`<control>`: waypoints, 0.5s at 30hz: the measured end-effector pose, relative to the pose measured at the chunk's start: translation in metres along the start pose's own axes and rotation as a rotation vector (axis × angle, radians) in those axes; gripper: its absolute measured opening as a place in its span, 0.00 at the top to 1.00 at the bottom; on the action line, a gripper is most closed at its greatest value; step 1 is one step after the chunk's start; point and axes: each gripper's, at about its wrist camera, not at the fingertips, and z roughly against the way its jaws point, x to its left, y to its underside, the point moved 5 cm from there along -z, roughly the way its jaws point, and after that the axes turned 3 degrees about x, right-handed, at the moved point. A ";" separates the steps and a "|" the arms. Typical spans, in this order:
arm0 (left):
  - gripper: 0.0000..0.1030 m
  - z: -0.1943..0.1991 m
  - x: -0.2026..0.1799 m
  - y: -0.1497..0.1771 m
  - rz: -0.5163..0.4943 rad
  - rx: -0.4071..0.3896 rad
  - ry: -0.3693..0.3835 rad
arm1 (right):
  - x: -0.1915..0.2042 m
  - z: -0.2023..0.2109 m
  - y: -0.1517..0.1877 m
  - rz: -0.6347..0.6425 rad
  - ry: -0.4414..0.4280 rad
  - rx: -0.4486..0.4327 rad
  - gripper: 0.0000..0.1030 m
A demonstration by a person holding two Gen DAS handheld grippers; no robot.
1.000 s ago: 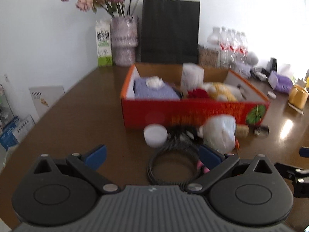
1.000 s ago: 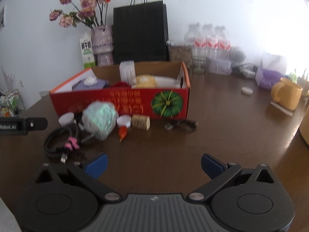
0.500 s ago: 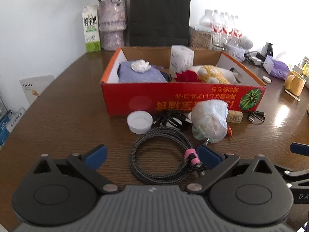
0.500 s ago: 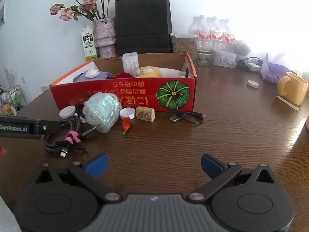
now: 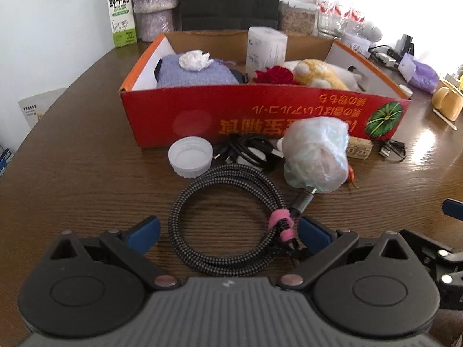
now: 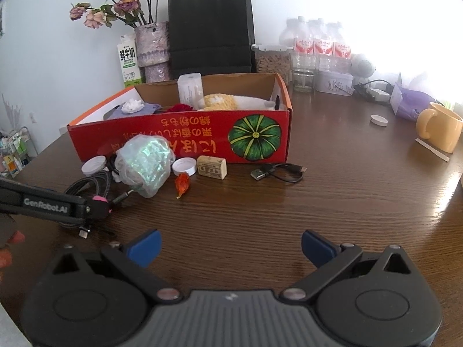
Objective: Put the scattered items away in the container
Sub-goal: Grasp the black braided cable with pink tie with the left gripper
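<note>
Hovering low over the cable (image 5: 225,219), left gripper (image 5: 228,231) has fingers spread wide, straddling the coil w/ its pink tie; nothing pinched yet. Right gripper (image 6: 231,244) also spread wide, empty, over bare table (image 6: 332,202), well in front of the box (image 6: 185,136).

Landmark = box. Just in front of its red wall, still loose: white cap (image 5: 190,153) at front-left, thin black cable (image 5: 246,150) touching the wall base, plastic bag (image 5: 317,156) front-center, 2nd cap (image 6: 184,166) beside the bag, orange scrap (image 6: 182,185) a bit nearer, small wood block (image 6: 211,167) at front-right, short USB lead (image 6: 277,172) further right. Coil sits nearer than all of these, front-left of box.

Inside box already: blue knit thing (image 5: 196,72) w/ white wad on top, tissue roll (image 5: 266,47), red rose (image 5: 275,75), plush (image 5: 321,76).

Progress, my call: approx. 1/3 done. 4 or so items in, ~8 out. Step in hand looks like grabbing the coil w/ left. Bag's plug end lies close to the tie, could snag on lift.

Behind box: black bag, vase, milk carton, bottles; mug far right. Not task items, prob.
</note>
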 end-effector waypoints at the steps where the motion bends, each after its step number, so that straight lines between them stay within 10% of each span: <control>1: 0.00 -0.002 0.001 0.000 0.002 0.006 -0.003 | 0.000 0.000 0.000 0.000 0.000 0.001 0.00; 15: 0.06 -0.002 0.001 0.004 -0.003 -0.029 0.007 | 0.004 -0.004 0.001 0.008 -0.006 0.010 0.00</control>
